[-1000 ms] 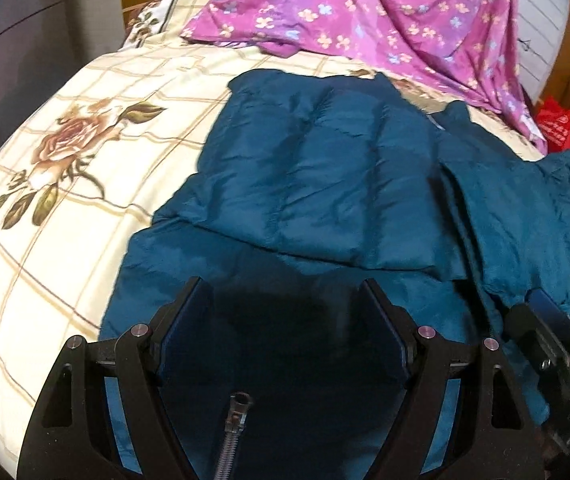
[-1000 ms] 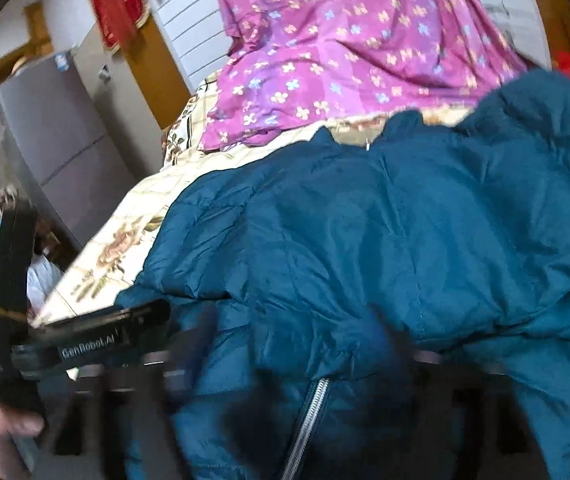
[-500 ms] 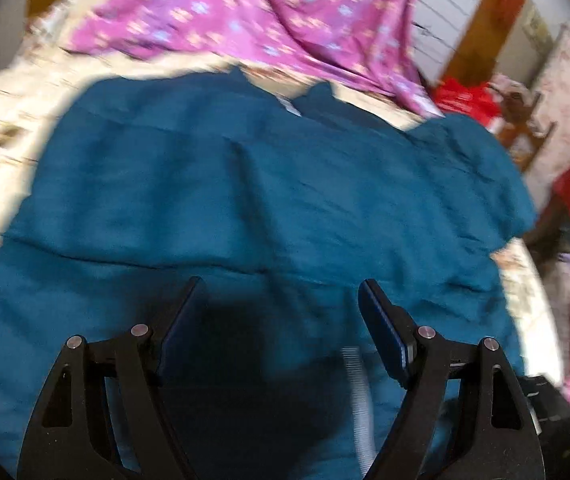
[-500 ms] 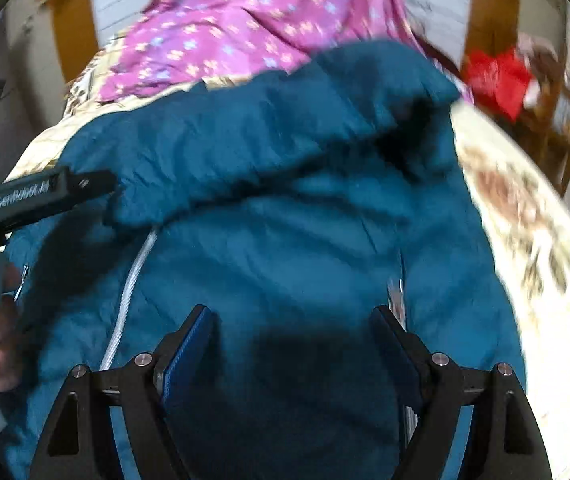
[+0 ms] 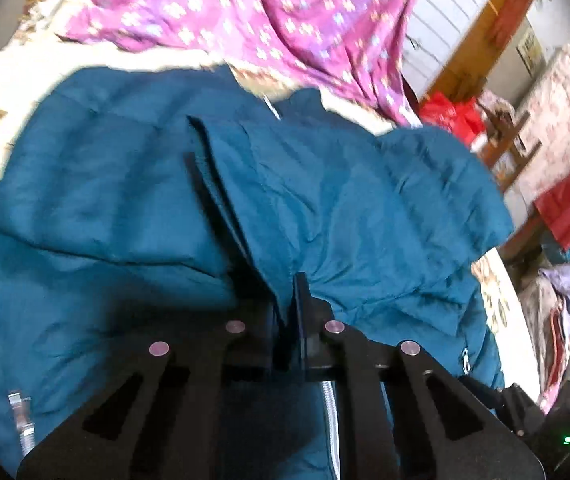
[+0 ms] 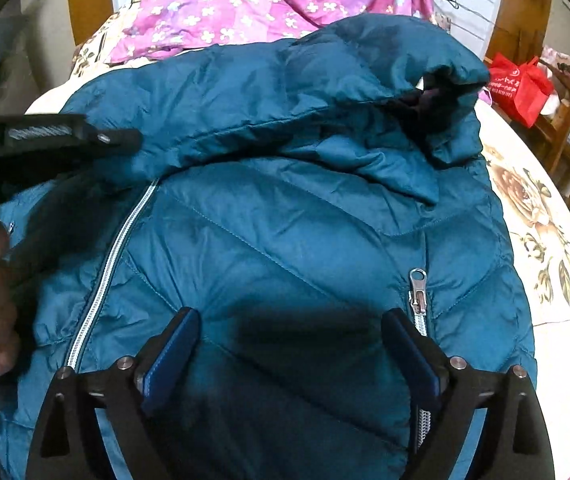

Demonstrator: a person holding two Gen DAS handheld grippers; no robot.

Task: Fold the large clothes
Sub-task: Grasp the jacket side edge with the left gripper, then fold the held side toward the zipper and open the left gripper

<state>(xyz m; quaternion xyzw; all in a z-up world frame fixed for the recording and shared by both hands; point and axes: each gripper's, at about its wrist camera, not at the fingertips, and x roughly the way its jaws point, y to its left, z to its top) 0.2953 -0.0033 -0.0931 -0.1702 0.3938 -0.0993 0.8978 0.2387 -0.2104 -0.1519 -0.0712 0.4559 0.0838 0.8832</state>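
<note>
- One teal jacket point(image 6: 285, 240) lies spread across the bed point(image 6: 545, 240), reaching its right edge.
- Left gripper point(image 5: 289, 312): jaws have just closed, pinching a jacket fold.
- Right gripper point(image 6: 289, 344): jaws have just opened wider, empty above the jacket.
- Red bag point(image 6: 519, 84) beyond the bed; its white print is unreadable.

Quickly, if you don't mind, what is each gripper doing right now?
Left gripper: just closed, pinching a fold of the teal quilted down jacket.
Right gripper: just opening wider, over the jacket, holding nothing.
</note>
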